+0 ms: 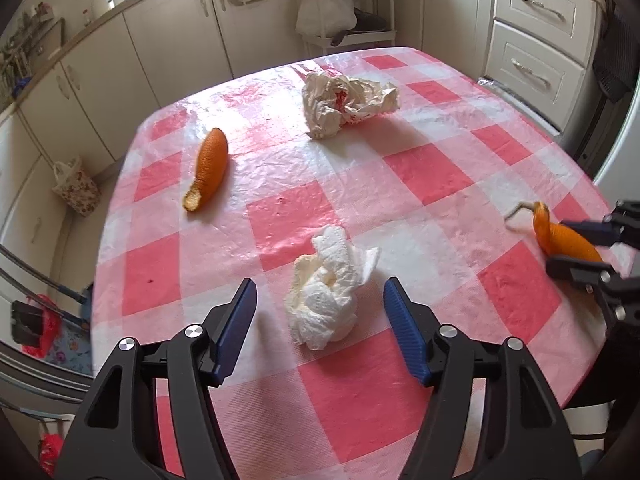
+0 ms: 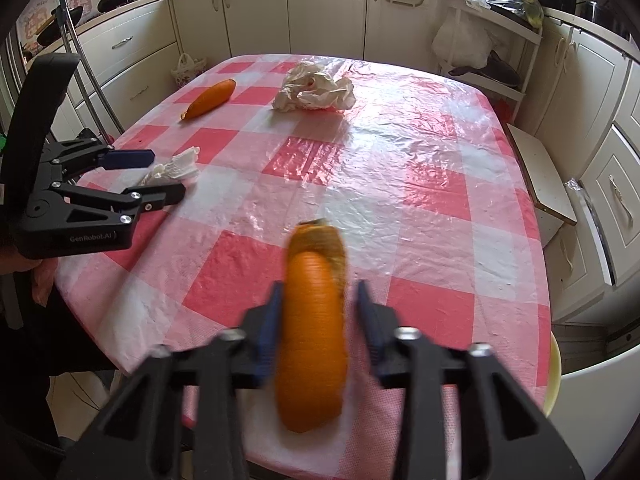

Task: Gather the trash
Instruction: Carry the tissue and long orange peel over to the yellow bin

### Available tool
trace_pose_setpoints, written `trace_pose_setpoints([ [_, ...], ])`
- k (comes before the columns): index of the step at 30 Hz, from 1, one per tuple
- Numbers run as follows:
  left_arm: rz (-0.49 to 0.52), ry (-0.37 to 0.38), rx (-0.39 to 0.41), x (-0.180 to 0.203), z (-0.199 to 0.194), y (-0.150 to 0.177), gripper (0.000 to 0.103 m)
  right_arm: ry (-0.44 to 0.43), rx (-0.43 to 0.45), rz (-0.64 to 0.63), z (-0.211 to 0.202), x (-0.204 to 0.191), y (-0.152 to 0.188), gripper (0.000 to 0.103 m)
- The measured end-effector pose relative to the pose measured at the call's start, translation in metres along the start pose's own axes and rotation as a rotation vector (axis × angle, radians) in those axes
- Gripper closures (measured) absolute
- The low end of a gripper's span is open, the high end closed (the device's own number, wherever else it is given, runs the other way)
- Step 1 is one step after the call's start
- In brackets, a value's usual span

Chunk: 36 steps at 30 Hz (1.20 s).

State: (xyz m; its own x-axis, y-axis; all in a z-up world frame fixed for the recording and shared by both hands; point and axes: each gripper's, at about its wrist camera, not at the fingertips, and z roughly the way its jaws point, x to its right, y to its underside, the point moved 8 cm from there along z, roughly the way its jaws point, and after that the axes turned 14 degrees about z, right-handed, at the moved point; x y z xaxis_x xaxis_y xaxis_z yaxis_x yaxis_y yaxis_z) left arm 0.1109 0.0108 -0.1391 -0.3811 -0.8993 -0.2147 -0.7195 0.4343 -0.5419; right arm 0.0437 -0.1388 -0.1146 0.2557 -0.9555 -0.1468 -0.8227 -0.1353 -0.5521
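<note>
On the pink-and-white checked table (image 1: 280, 216), my left gripper (image 1: 320, 292) stands open around a crumpled white tissue (image 1: 328, 300), its blue pads clear of it on both sides. The right wrist view shows that left gripper (image 2: 170, 174) and the tissue (image 2: 174, 168) at the left edge. My right gripper (image 2: 319, 286) is shut on an orange peel (image 2: 312, 340) near the table's near edge, blurred here. In the left wrist view both fingers of the right gripper (image 1: 555, 242) lie against that peel (image 1: 560, 236). A second orange peel (image 1: 210, 164) and a crumpled white bag (image 1: 344, 104) lie further back.
Cream cabinets ring the table. A white rack (image 1: 348, 36) holding a plastic bag stands beyond the far edge. A floral bag (image 1: 76, 188) sits on the floor at the left. A pale yellow rim (image 2: 554, 376) shows below the table's right edge, and a white stool (image 2: 540, 172) beside it.
</note>
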Motion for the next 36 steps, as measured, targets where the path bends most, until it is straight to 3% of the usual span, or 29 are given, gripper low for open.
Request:
trace_pose_setpoints([
  [1, -0.009, 0.028, 0.009, 0.002, 0.0, 0.0, 0.073, -0.002, 0.0, 0.001, 0.0, 0.0, 0.0, 0.075],
  [2, -0.025, 0.05, 0.012, 0.003, -0.001, -0.001, 0.08, -0.006, 0.0, 0.001, -0.001, -0.001, 0.0, 0.075],
  [5, -0.014, 0.06, 0.011, 0.006, -0.003, -0.001, 0.081, -0.008, 0.007, -0.003, -0.003, -0.001, -0.001, 0.075],
  [6, -0.02, 0.07, 0.014, 0.007, -0.004, -0.001, 0.081, -0.006, 0.006, 0.002, -0.003, 0.0, -0.001, 0.071],
  [7, -0.021, 0.069, 0.015, 0.006, -0.005, -0.001, 0.08, -0.004, 0.007, 0.005, -0.003, 0.001, -0.001, 0.058],
  [8, -0.019, 0.064, 0.008, 0.006, -0.004, 0.0, 0.08, 0.005, 0.007, 0.011, -0.003, 0.003, -0.001, 0.051],
  [10, -0.019, 0.047, 0.004, 0.005, -0.003, 0.001, 0.067, 0.002, -0.003, 0.01, -0.001, 0.004, 0.001, 0.049],
  [12, -0.024, 0.046, 0.007, 0.004, -0.002, 0.001, 0.065, 0.003, -0.005, -0.005, 0.0, 0.002, 0.003, 0.056],
  [13, -0.022, 0.048, 0.008, 0.004, -0.002, 0.001, 0.067, -0.002, -0.004, -0.006, 0.0, 0.001, 0.003, 0.067],
  [15, -0.01, 0.065, 0.012, 0.008, -0.004, -0.001, 0.081, -0.001, -0.002, -0.007, 0.0, 0.001, 0.002, 0.074],
  [19, -0.016, 0.076, 0.047, 0.013, -0.011, -0.008, 0.082, -0.002, 0.012, -0.004, -0.003, 0.003, 0.001, 0.077],
  [29, -0.135, 0.153, 0.229, 0.017, -0.039, -0.043, 0.082, 0.007, 0.103, 0.01, -0.03, 0.022, -0.006, 0.077],
  [36, -0.128, 0.184, 0.278, 0.039, -0.046, -0.059, 0.082, 0.008, 0.14, 0.036, -0.043, 0.04, -0.008, 0.077],
])
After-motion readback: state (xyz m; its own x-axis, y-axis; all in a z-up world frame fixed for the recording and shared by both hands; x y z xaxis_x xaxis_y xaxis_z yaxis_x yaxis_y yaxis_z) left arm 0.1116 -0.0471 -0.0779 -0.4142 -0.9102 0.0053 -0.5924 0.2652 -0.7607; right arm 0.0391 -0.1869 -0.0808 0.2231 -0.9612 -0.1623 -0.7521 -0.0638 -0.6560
